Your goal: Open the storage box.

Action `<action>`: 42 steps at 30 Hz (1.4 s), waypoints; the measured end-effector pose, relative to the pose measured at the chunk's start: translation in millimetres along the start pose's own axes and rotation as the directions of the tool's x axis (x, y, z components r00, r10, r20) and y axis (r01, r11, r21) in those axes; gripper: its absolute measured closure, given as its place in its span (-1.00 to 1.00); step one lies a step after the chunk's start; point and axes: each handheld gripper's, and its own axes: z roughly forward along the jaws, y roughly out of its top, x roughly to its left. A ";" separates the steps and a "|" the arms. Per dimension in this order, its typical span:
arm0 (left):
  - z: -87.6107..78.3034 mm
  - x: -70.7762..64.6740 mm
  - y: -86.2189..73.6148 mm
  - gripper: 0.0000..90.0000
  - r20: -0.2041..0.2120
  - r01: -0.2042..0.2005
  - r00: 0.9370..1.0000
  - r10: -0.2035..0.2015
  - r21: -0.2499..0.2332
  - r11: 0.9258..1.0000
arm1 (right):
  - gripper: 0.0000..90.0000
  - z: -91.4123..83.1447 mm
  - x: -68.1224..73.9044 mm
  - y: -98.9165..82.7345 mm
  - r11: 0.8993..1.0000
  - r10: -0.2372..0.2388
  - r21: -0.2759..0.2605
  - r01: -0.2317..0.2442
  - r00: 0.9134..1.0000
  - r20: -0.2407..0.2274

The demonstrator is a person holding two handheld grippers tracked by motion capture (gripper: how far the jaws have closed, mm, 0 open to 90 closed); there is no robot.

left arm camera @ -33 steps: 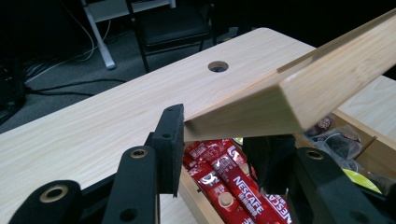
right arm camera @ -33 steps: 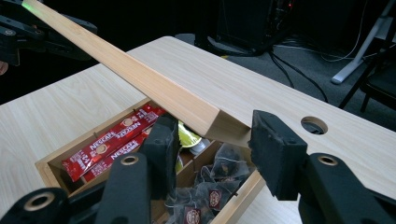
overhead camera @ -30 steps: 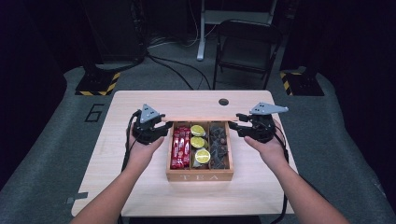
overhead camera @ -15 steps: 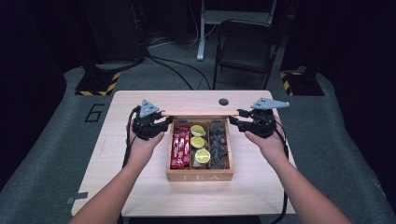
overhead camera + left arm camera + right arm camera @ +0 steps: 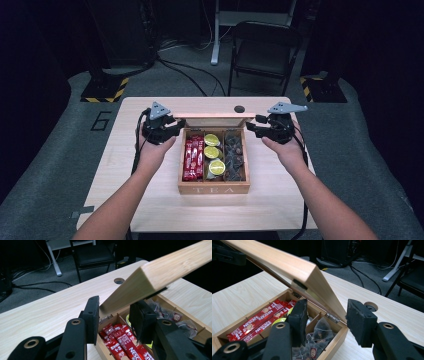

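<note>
We grip the tea box [image 5: 214,189] lid [image 5: 160,272] by its two ends, left gripper [image 5: 113,315] and right gripper [image 5: 325,315] clamped there, holding it tilted above the sachets for access.

Both bare forearms reach up from the near edge, palms inward. The black left gripper [image 5: 176,125] and black right gripper [image 5: 252,126] point toward each other, jaws parted; whether the pads press anything seems unclear.
</note>
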 end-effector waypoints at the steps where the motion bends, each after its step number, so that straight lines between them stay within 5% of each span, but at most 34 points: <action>1: 0.1 0.6 0.9 0.35 0.001 -0.001 1.000 0.001 0.006 1.000 | 0.13 0.7 -0.5 0.0 1.000 0.001 0.002 -0.001 1.000 0.000; 32: 16.9 15.3 20.8 0.40 -0.016 0.049 0.999 -0.049 -0.006 0.999 | 0.07 45.0 -11.5 8.8 0.999 -0.026 0.020 0.025 0.998 0.052; 42: 22.6 19.8 23.8 0.40 -0.019 0.053 0.998 -0.054 -0.022 0.998 | 0.26 52.9 -18.1 12.2 1.000 0.004 0.011 -0.005 0.997 0.076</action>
